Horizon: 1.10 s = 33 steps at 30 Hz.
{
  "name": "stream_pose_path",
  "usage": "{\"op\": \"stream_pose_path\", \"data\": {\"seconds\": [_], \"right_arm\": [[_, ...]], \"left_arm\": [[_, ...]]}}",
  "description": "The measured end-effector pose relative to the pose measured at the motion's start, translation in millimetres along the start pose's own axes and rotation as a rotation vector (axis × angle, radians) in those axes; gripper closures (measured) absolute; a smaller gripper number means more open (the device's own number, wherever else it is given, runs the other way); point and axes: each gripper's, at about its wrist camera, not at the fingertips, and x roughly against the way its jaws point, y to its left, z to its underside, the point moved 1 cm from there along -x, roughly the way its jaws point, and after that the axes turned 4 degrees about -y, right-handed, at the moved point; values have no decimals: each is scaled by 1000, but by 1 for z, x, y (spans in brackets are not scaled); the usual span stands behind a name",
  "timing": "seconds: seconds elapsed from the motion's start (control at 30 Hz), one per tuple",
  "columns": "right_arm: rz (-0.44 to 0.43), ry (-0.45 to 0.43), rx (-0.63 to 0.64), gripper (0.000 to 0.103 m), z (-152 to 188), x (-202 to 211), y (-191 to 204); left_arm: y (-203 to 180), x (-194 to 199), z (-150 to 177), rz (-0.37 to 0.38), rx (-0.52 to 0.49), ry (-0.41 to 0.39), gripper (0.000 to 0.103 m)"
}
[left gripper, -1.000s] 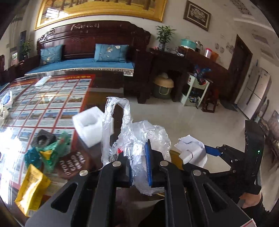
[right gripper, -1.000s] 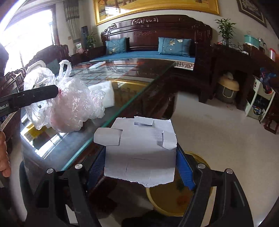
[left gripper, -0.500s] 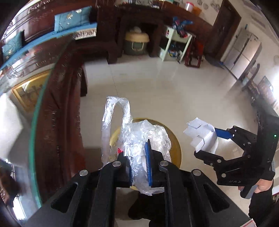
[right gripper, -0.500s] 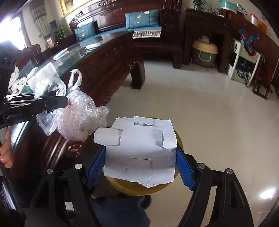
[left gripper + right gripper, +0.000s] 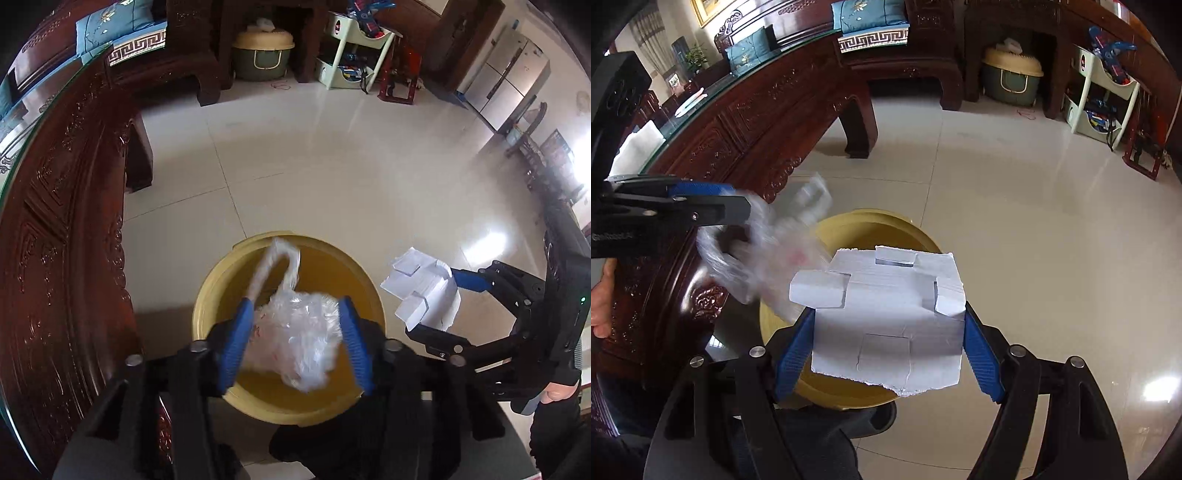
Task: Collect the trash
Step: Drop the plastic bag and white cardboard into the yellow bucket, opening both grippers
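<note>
In the left wrist view, the left gripper (image 5: 295,343) is being held above a yellow bin (image 5: 218,280) on the floor. Its jaws are standing wide, and a crumpled plastic bag (image 5: 295,332) is being seen between the blue pads; whether the bag is touching either pad cannot be told. The bin's near rim is being cut off by the gripper body. To the right, the right gripper (image 5: 439,302) is being seen side-on, with white cardboard (image 5: 417,288) clamped in it.

In the right wrist view, the right gripper (image 5: 888,354) is being kept closed on the cardboard (image 5: 886,317), whose torn lower edge is hanging over the bin (image 5: 871,221). Much of the bin is being hidden by the cardboard. The plastic bag (image 5: 768,258) is being blurred, just under the left gripper (image 5: 738,206), beside the carved wooden counter (image 5: 757,122).
</note>
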Motion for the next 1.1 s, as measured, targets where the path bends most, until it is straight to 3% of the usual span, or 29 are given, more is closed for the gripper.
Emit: {"op": "stream_pose_path", "data": {"seconds": [0.4,0.83,1.1], "right_arm": [[-48,30,69,30,-4,-10,27],[-67,55,132,29,-16,-16,46],[-73,60,133,19,-18,-20,46]], "left_arm": [[9,30,3,-55,2,-55,46],[23,38,6,-66,21,-54,46],[29,33,5,-73,38,-38,45]]}}
